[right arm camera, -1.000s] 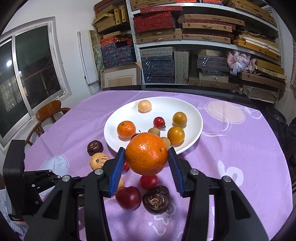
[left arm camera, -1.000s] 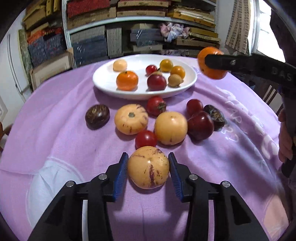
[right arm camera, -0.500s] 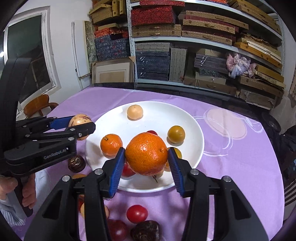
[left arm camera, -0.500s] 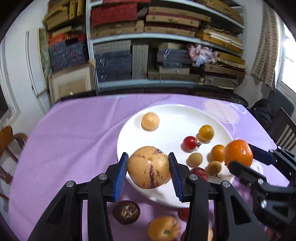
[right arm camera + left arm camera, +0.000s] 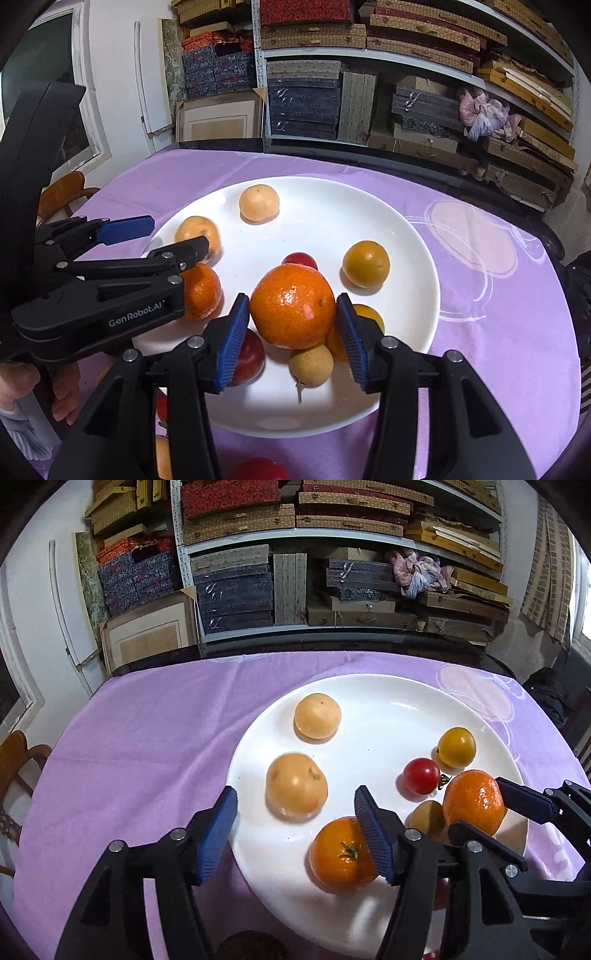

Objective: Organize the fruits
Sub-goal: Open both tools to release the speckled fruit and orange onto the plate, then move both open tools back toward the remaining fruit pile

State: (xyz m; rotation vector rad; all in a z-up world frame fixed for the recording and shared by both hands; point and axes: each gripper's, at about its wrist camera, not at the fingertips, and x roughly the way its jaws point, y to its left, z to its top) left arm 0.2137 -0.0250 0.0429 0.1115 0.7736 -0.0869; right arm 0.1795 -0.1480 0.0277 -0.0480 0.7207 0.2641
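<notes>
Left gripper (image 5: 295, 812): jaws have just been opening and now stand wide. The melon (image 5: 296, 791) it carried has dropped between them onto the plate (image 5: 369, 701), clear of both pads and blurred, so possibly not yet settled. Right gripper (image 5: 290, 330): jaws have also just been opening; the orange (image 5: 291, 307) sits between them over the plate, and whether the pads press it cannot be told. Judgement: 2 fruits delivered; others remain on the counter (image 5: 147, 738).
</notes>
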